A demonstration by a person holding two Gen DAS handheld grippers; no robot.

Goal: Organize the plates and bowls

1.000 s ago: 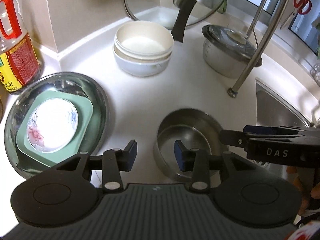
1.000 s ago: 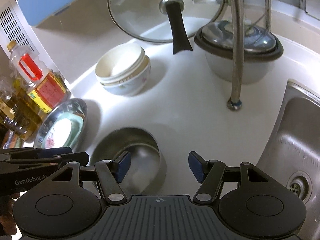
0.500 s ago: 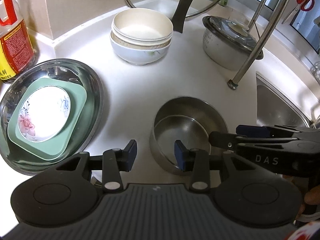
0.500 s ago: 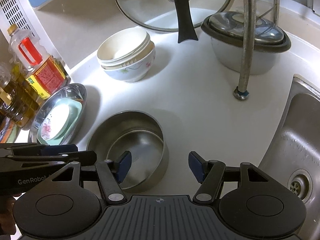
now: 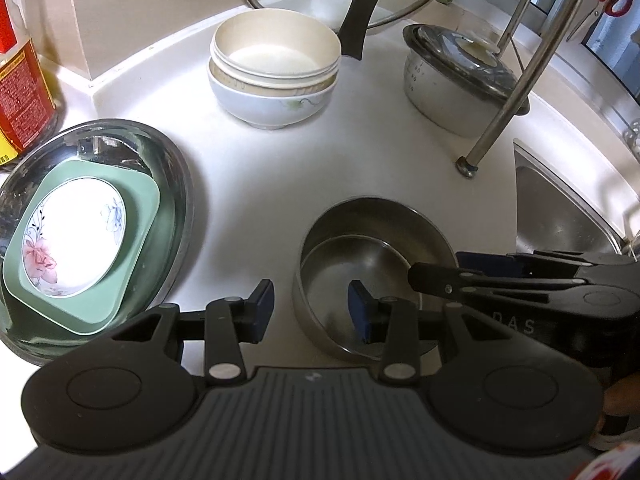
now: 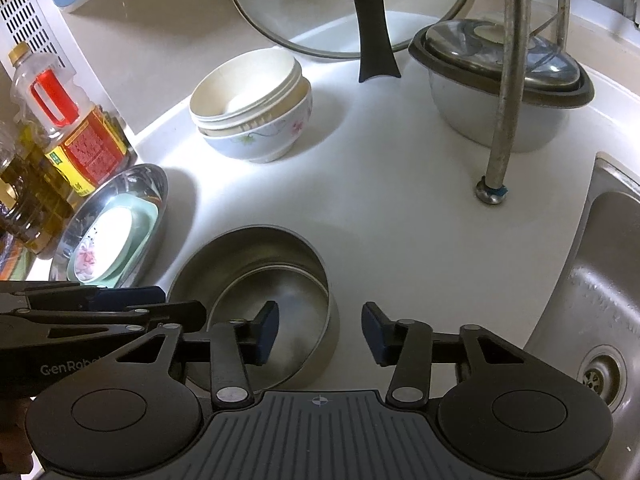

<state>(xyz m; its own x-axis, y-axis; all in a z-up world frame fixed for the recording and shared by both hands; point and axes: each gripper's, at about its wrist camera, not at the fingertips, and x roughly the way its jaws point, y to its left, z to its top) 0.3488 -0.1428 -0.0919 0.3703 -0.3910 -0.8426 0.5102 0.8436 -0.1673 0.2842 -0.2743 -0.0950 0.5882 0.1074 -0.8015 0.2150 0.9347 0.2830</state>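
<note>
Both grippers hover over the steel bowl (image 5: pixel 370 270), which stands on the white counter (image 5: pixel 256 160) near its front edge, between the stack of plates at the left and the sink (image 6: pixel 608 280) at the right. The left gripper (image 5: pixel 310 306) is released; its jaws straddle the bowl's left wall, one finger outside and one inside. The right gripper (image 6: pixel 318 330) is also released and straddles the right wall in the same way. Neither grips anything.

The steel tray (image 5: pixel 176 168) at the left edge carries a green plate (image 5: pixel 140 216) with a flowered saucer (image 5: pixel 76 236) on top. The stacked bowls (image 5: pixel 274 76) stand toward the back corner, just in front of a leaning glass lid (image 6: pixel 348 8).

Hazards, as judged from this position:

- The bowl wall is thin, smooth metal — a pinch that closes off-centre is likely to slip or tip the bowl.
- Two grippers on one rim can pull against each other and skew the lift.
- A carry toward the stacked bowls passes near the lid's handle and the rack leg (image 6: pixel 504 120) — a knock could topple the lid.
</note>
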